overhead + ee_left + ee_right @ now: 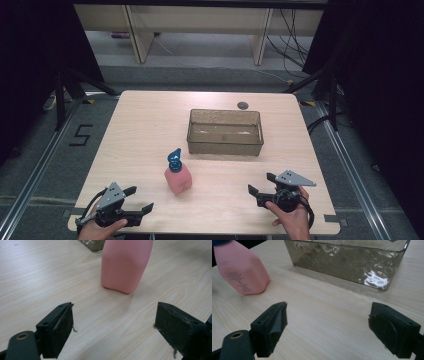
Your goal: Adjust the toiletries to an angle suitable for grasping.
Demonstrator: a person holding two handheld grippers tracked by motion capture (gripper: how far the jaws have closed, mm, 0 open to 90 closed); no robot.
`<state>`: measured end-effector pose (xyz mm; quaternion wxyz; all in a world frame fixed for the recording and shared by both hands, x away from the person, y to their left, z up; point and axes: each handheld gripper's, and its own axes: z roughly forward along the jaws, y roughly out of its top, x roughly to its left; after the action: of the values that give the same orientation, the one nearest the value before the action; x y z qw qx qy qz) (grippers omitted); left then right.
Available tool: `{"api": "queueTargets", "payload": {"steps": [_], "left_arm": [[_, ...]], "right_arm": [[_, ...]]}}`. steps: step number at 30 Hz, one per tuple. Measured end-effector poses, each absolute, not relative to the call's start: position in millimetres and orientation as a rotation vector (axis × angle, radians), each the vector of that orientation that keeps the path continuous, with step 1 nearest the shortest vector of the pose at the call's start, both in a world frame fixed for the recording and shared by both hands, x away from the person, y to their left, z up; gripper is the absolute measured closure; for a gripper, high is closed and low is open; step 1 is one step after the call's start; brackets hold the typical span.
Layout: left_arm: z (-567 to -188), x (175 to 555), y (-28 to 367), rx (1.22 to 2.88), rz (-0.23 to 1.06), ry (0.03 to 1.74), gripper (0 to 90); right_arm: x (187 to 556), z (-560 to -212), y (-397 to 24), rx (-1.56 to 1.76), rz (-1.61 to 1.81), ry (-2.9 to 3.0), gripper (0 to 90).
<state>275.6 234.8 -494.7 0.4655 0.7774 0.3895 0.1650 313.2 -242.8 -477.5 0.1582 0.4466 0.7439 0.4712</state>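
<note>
Bottles: one pink plastic bottle (pixel 178 180) with a blue cap (pixel 174 159)
Trays: one clear ribbed plastic tray (pixel 225 146)
Tongs: two, the left tongs (pixel 137 199) and the right tongs (pixel 261 184)
Bottle look: squat, flat-sided, printed text on one face, upright
Bottle place: near middle of the pale wooden worktop (pixel 145 125), just in front of the tray, apart from it
Left tongs: spread, nothing between, facing the bottle
Right tongs: spread, nothing between
</note>
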Motion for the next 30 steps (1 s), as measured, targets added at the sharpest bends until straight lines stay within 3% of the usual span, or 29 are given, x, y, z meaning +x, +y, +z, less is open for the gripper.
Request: {"api": "queueTargets", "payload": {"steps": [30], "left_arm": [[-496,276,233,1.899,0.396,0.957,14.8]], "right_arm": [[320,-462,-212,1.104,1.45,2.132,15.8]]}}
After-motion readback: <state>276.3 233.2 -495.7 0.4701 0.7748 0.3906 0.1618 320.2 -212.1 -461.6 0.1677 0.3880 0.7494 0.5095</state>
